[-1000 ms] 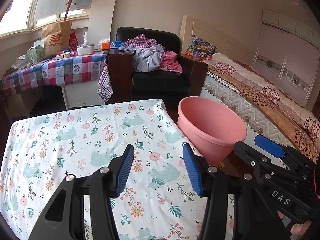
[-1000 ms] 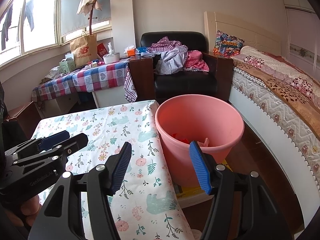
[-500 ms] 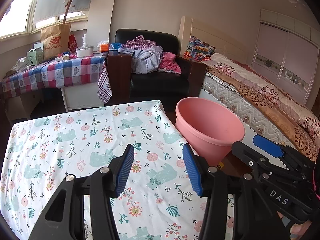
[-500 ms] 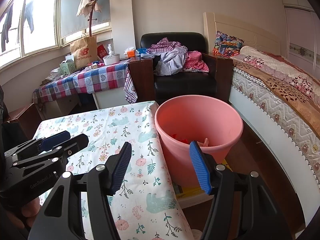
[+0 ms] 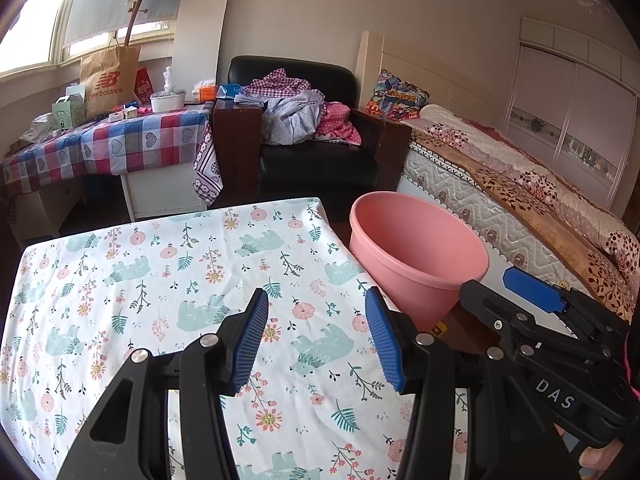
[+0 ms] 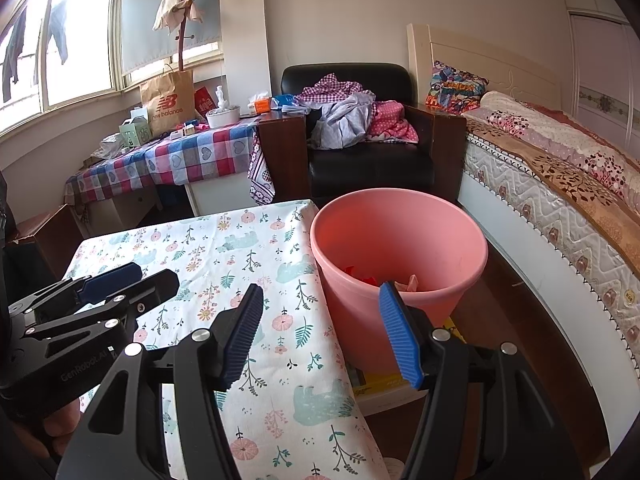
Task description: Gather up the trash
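Beside the counter's (image 5: 168, 272) right edge, trash (image 6: 374, 278) lies in the pink bin (image 6: 400, 236); our left tool (image 5: 316, 340) and right tool (image 6: 320, 332) remain empty, jaws apart, barely shifted — collection looks finished.

Black armchair (image 5: 316, 152) heaped with clothes (image 5: 304, 114); checked-cloth table (image 5: 108, 144) beside; bed (image 5: 516, 184) right.

Left gripper (image 5: 316, 336) gapes empty over the floral tablecloth (image 5: 160, 280); pink bucket (image 5: 416, 264) beside the table, right gripper (image 5: 532, 312) near it
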Available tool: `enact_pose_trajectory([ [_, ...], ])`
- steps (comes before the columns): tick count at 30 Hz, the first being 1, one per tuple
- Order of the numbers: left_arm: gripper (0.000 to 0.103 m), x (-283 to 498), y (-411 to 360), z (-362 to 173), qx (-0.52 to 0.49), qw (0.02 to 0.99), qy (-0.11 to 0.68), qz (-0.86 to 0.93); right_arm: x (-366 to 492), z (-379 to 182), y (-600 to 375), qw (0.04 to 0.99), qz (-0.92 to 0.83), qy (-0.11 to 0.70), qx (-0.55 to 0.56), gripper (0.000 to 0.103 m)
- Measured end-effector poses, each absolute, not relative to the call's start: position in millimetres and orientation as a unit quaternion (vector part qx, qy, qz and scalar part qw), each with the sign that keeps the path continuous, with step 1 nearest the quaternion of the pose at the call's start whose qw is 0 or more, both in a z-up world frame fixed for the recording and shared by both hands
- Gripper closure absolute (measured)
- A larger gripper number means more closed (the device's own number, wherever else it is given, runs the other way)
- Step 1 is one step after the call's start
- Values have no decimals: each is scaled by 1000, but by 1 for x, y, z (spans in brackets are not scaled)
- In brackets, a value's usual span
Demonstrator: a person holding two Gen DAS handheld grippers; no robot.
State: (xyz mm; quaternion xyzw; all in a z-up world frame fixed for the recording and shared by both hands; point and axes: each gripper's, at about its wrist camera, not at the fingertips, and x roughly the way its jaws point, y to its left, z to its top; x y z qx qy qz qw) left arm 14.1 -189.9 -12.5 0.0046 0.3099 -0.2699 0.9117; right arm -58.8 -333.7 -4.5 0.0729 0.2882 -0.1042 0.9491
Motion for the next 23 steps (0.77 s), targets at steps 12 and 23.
enact_pose_trajectory([
  [12, 53, 14, -190, -13, 5, 913, 308, -269, -59, -4, -332, 949, -104, 288, 73, 42],
  [23, 53, 16, -187, -14, 8, 912, 311, -266, -57, -8, -331, 949, -102, 290, 73, 42],
])
